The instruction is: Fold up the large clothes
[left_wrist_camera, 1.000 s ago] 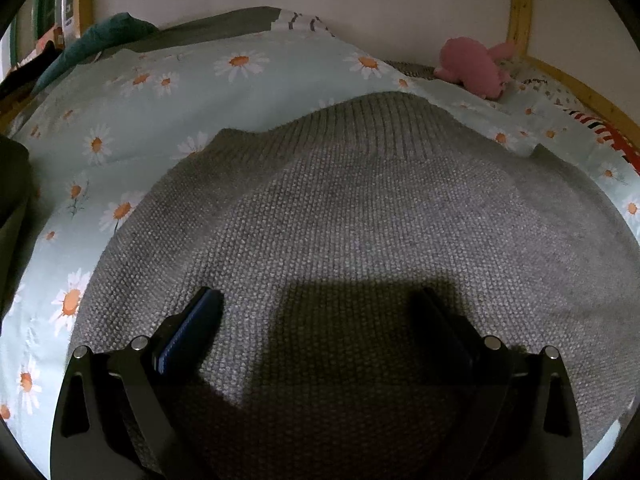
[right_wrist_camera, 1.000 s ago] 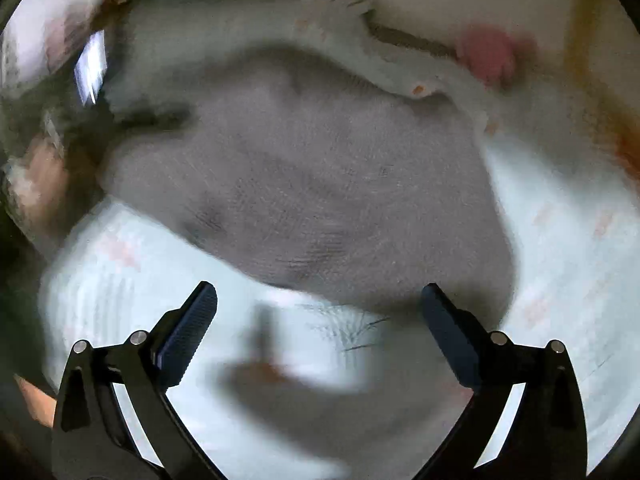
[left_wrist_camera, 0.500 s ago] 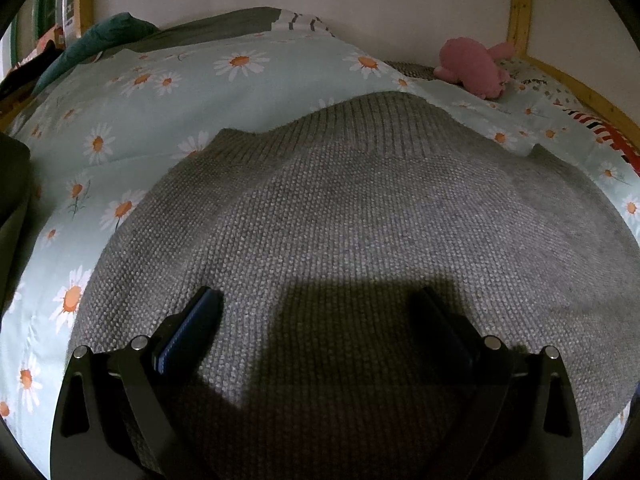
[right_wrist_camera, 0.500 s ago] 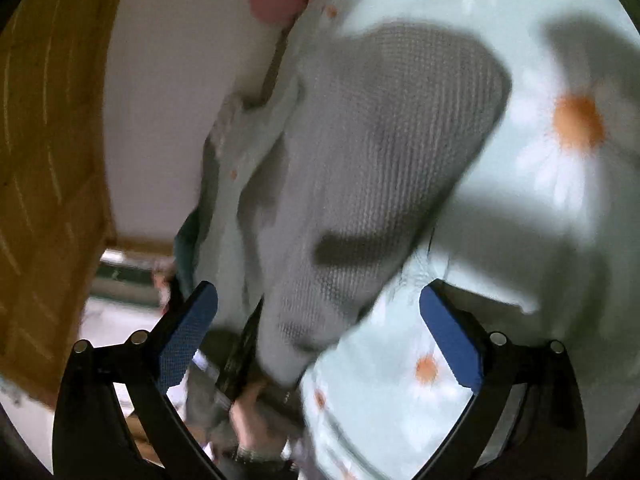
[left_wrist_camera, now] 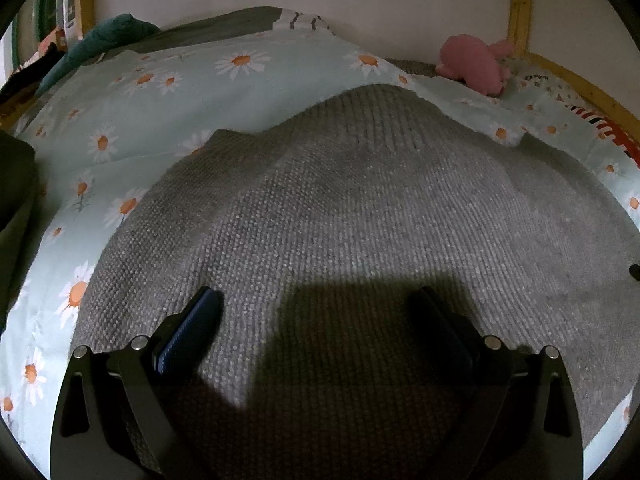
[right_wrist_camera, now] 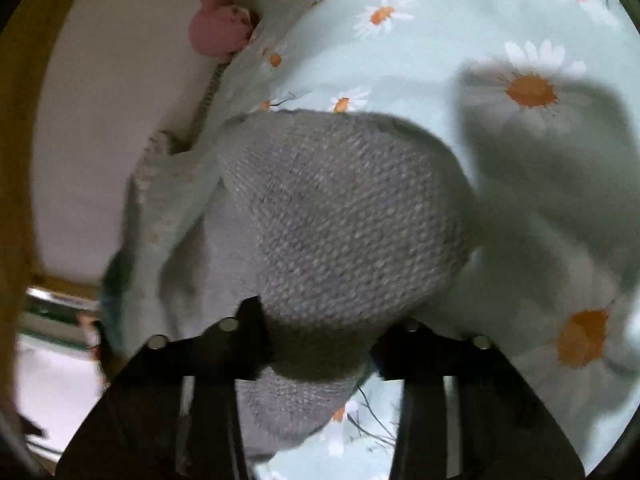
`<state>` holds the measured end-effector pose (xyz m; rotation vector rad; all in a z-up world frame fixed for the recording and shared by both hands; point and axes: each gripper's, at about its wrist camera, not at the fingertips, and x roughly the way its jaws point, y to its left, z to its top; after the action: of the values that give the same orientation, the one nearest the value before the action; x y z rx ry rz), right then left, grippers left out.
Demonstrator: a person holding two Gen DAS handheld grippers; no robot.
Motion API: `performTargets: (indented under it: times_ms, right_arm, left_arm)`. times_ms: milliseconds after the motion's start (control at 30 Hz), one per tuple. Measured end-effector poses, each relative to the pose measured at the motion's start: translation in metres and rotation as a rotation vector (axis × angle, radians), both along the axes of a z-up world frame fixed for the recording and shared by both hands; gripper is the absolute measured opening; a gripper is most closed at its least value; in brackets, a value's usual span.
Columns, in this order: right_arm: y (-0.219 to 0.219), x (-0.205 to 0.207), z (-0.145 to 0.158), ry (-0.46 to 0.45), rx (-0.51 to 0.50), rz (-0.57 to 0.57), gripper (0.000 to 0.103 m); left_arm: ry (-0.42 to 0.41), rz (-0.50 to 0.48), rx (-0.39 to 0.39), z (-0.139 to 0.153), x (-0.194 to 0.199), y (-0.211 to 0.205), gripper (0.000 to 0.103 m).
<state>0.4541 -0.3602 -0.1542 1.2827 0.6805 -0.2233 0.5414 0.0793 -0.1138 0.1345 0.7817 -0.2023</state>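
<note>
Grey knit sweater (left_wrist_camera: 360,216) lies spread on daisy-print bedding (left_wrist_camera: 168,92). Left gripper (left_wrist_camera: 316,320) spread apart above it; right gripper (right_wrist_camera: 320,344) clamps a bunched sleeve, fingertips buried.

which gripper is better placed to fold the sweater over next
Right. The right gripper is already closed around a bunched part of the grey sweater, ready to carry it. The left gripper hangs open above the flat knit, gripping nothing.
</note>
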Motion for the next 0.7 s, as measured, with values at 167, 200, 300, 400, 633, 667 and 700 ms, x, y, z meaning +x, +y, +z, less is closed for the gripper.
performTargets:
  times_ms: [167, 200, 300, 400, 633, 667, 700]
  right_arm:
    - [-0.014, -0.045, 0.017, -0.088, -0.036, 0.038, 0.027]
    - [-0.019, -0.059, 0.019, -0.090, -0.030, 0.035, 0.027]
    - [-0.043, -0.096, 0.020, -0.094, -0.005, 0.005, 0.027]
    - [-0.064, -0.130, 0.018, -0.076, -0.039, -0.025, 0.027]
    - [-0.081, -0.130, -0.010, -0.043, -0.026, 0.028, 0.043]
    - [-0.081, -0.125, -0.009, -0.048, -0.032, 0.032, 0.047]
    - [-0.082, -0.123, -0.006, -0.056, -0.042, 0.044, 0.057]
  left_arm:
    - [0.021, -0.028, 0.001, 0.001, -0.028, -0.015, 0.097]
    - [0.029, -0.036, -0.001, 0.001, -0.035, -0.020, 0.097]
    - [0.065, -0.068, -0.019, 0.001, -0.067, -0.040, 0.097]
    - [0.072, -0.098, -0.014, 0.002, -0.102, -0.066, 0.097]
    - [0.052, 0.024, 0.039, 0.001, -0.125, -0.086, 0.097]
    - [0.057, 0.024, 0.034, 0.001, -0.124, -0.085, 0.097]
    - [0.061, 0.022, 0.029, 0.000, -0.123, -0.084, 0.097]
